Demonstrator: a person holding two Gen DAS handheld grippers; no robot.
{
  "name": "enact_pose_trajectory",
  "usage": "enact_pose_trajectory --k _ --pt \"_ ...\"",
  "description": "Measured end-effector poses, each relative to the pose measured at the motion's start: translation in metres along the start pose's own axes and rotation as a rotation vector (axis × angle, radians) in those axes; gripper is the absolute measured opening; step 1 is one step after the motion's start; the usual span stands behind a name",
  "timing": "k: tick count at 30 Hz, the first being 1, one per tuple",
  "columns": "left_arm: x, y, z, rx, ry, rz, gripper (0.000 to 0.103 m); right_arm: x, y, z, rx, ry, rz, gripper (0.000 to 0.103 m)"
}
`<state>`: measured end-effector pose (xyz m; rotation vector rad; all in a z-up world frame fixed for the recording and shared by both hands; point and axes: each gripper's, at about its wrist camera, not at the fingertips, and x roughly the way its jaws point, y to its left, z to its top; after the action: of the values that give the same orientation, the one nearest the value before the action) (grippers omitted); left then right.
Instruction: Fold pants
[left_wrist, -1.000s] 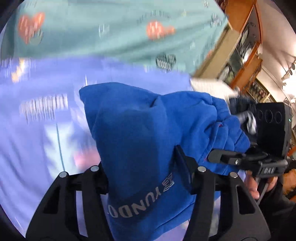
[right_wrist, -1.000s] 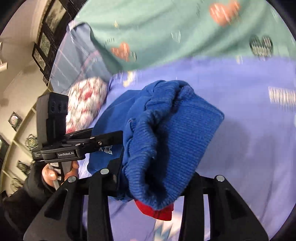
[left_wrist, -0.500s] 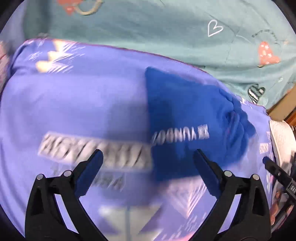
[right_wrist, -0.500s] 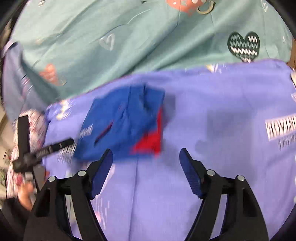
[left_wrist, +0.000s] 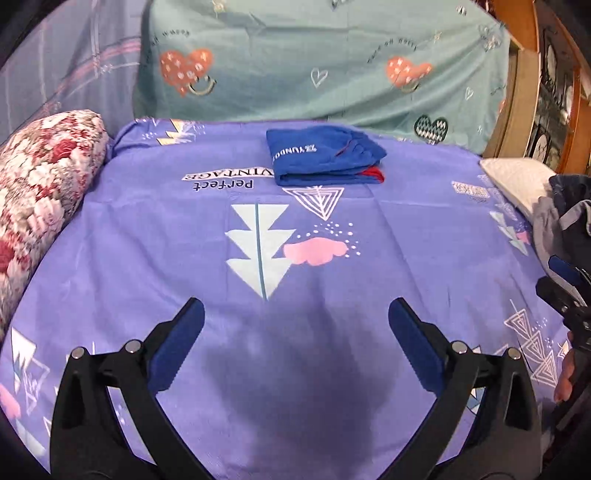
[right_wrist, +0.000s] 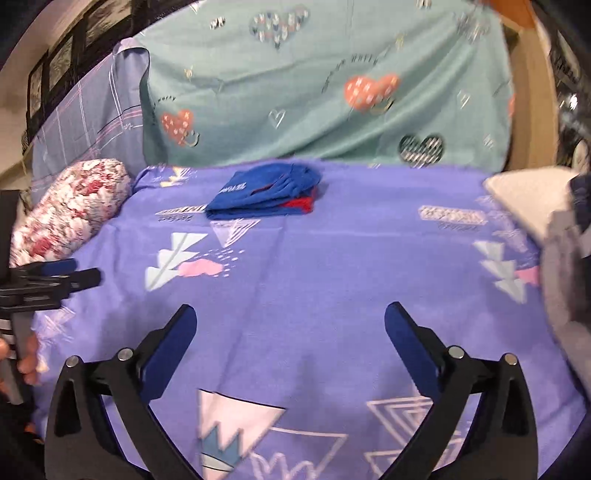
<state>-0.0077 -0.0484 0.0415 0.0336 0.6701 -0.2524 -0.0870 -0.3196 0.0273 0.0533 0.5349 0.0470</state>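
The blue pants (left_wrist: 321, 157) lie folded in a compact bundle on the purple printed bedsheet (left_wrist: 406, 229), at its far side, with a red edge showing underneath. They also show in the right wrist view (right_wrist: 266, 192). My left gripper (left_wrist: 295, 317) is open and empty, well back from the pants. My right gripper (right_wrist: 290, 321) is open and empty, also well back. Each gripper's tip shows at the edge of the other's view.
A floral red-and-white pillow (left_wrist: 40, 173) lies along the left edge. A teal heart-print cloth (left_wrist: 314, 66) hangs behind the bed. A white pillow (left_wrist: 517, 181) and grey-dark clothing (left_wrist: 565, 221) sit at the right. Wooden furniture (left_wrist: 517, 92) stands at the far right.
Both grippers let go of the folded pants, opened, and pulled back toward the near side. The pants now rest on the sheet.
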Motion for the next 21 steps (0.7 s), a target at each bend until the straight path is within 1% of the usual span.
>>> enact_pose_trajectory --k 1,2,4,7,8,10,14,16,21 --pt "-0.006 0.002 -0.007 -0.011 -0.026 0.022 0.101 -0.004 0.000 -0.006 -0.020 -0.025 -0.058 0.102" --pt "-0.011 0.005 -0.014 -0.022 -0.057 0.054 0.101 -0.005 0.000 -0.011 -0.024 -0.032 -0.089 0.102" --pt "-0.013 0.008 -0.019 -0.022 -0.098 0.088 0.101 -0.004 -0.002 -0.022 -0.005 -0.032 -0.063 0.102" --pt "-0.017 0.012 -0.033 -0.037 -0.169 0.132 0.101 -0.001 -0.005 -0.026 0.007 -0.021 -0.071 0.102" --pt "-0.013 0.013 -0.037 -0.043 -0.170 0.138 0.101 0.001 -0.007 -0.026 0.017 -0.015 -0.068 0.102" --pt "-0.007 0.013 -0.035 -0.036 -0.135 0.137 0.101 0.005 -0.008 -0.026 0.026 -0.001 -0.071 0.102" --pt "-0.004 0.015 -0.035 -0.034 -0.138 0.173 0.101 0.002 -0.001 -0.030 -0.009 -0.002 -0.071 0.102" --pt "-0.002 0.013 -0.035 -0.021 -0.139 0.195 0.101 0.004 0.003 -0.031 -0.025 0.009 -0.087 0.102" --pt "-0.002 0.010 -0.036 -0.002 -0.142 0.199 0.101 0.006 0.001 -0.033 -0.006 0.024 -0.101 0.102"
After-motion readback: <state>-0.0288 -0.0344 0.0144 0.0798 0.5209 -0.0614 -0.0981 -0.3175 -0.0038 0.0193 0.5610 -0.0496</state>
